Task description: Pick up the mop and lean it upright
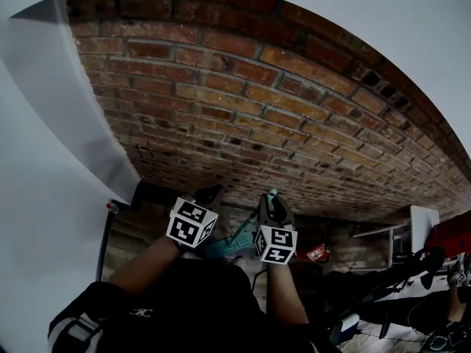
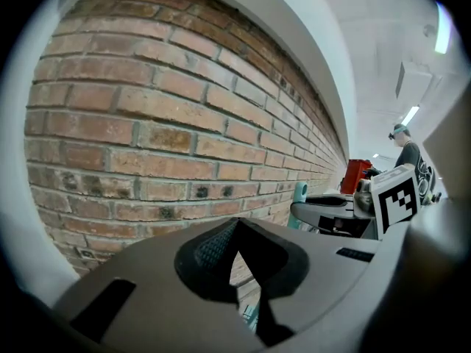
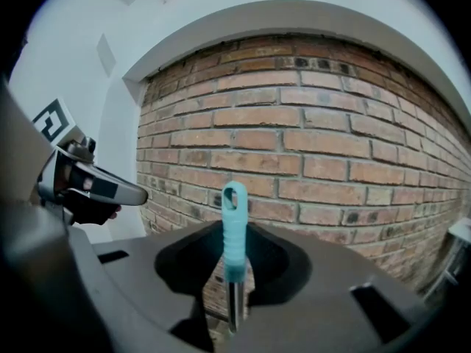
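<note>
The mop has a thin metal pole (image 3: 233,304) ending in a teal grip (image 3: 234,226) with a hanging loop. My right gripper (image 3: 234,274) is shut on the pole just below that grip, and the pole stands upright close to the brick wall (image 3: 309,138). In the head view the teal tip (image 1: 272,194) pokes up out of the right gripper (image 1: 271,206), and the teal mop head (image 1: 229,243) shows lower down between the two marker cubes. My left gripper (image 1: 210,195) hangs just left of the mop. Its jaws meet at the tips, with nothing between them (image 2: 235,223).
The brick wall (image 1: 257,101) fills the view ahead, with a white wall (image 1: 51,160) at the left. A black cable (image 1: 103,248) runs down that side. At the right stand a white shelf (image 1: 412,230), a red box (image 2: 358,173) and dark clutter; a person (image 2: 409,153) is far off.
</note>
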The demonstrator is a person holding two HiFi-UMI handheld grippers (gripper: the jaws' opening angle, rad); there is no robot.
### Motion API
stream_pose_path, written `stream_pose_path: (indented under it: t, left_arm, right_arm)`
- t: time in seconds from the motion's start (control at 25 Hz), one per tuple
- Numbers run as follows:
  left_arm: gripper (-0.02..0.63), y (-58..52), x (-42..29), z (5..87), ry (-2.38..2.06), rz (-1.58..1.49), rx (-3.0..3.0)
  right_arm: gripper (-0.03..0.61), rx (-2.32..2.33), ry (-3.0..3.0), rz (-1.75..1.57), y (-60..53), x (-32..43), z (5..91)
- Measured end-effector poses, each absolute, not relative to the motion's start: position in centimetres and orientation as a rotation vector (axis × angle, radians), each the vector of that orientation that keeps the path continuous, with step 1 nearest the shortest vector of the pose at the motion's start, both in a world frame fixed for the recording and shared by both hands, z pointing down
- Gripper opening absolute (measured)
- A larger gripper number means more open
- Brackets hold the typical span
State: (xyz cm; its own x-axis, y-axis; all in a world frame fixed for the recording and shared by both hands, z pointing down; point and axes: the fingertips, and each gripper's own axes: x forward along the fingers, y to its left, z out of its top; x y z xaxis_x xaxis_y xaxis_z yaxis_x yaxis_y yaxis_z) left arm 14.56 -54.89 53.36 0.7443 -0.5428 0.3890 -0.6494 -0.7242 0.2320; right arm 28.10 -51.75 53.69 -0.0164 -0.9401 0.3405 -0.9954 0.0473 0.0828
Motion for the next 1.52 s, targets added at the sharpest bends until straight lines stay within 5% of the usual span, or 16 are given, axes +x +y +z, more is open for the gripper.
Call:
stream_pose_path:
  t: [0.96, 1.04, 1.16, 1.24, 1.32, 1.52]
  left_arm:
    - [-0.008, -56.6, 7.1, 51.1, -1.181, 0.365, 2.546]
    - [-0.008, -56.4, 6.5, 51.0, -1.193, 0.364, 2.542]
    - [-0.008, -56.2, 5.9, 51.3, -1.203, 0.362, 2.530]
    - [-0.008, -56.1, 5.7, 51.7, -1.202, 0.363, 2.516]
    - [-0.008, -56.0, 5.9, 52.1, -1.188, 0.364, 2.507]
    - [-0.008, -55.3, 8.3, 52.4, -1.108, 0.356, 2.531]
  right_arm:
    - [0.112, 1.785, -1.876, 0.301, -67.9, 25.0, 60.0]
    - [0.237, 1.769, -1.872, 0.274, -67.4, 24.9, 60.9]
    - [0.258, 1.838, -1.916, 0.325, -65.7, 25.0, 60.9]
    - [0.236, 1.874, -1.975, 0.386, -64.5, 24.6, 60.1]
    - [0.020, 1.898, -2.044, 0.410, -63.1, 24.0, 58.5]
    - [0.015, 1.938, -2.190, 0.410, -59.1, 23.5, 52.8]
